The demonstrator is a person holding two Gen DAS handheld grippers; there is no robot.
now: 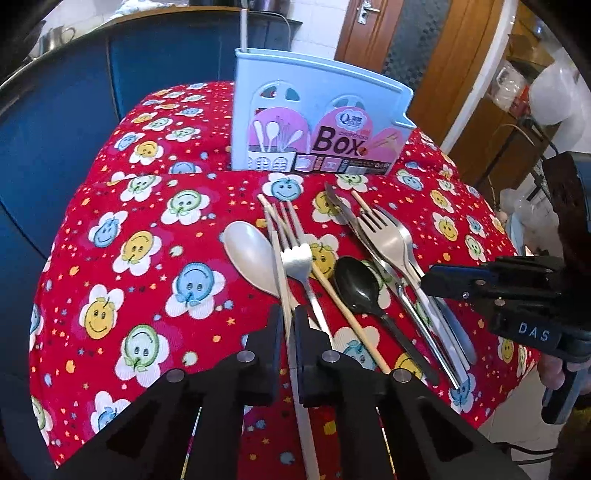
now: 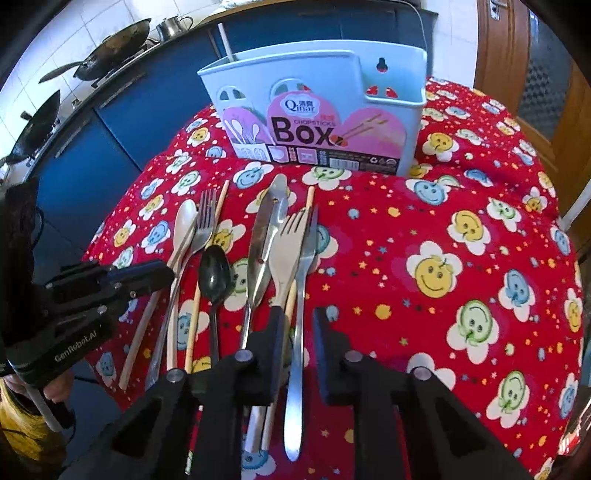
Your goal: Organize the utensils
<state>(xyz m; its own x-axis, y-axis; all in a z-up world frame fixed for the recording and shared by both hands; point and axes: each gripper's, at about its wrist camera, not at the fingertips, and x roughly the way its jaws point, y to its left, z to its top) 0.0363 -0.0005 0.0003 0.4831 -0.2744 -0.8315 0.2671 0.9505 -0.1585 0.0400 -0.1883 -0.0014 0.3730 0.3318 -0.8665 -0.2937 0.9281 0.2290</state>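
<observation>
My left gripper (image 1: 288, 325) is shut on a pale chopstick (image 1: 279, 266) that lies beside a white spoon (image 1: 251, 254) and a steel fork (image 1: 295, 254). Further right lie a wooden chopstick (image 1: 343, 306), a black spoon (image 1: 356, 284), a knife (image 1: 343, 210) and two more forks (image 1: 384, 240). My right gripper (image 2: 299, 321) is narrowly open, astride the handle of a steel fork (image 2: 304, 258); red cloth shows on both sides of the handle. A beige fork (image 2: 286, 251) passes under its left finger. The light-blue chopsticks box (image 2: 314, 110) stands upright behind the utensils.
A red smiley-print cloth (image 2: 443, 221) covers the small table, with its bare part on the right. One pale stick (image 2: 225, 40) stands in the box. Blue cabinets (image 2: 92, 147) with woks (image 2: 110, 48) lie behind left, and a wooden door (image 1: 369, 29) behind right.
</observation>
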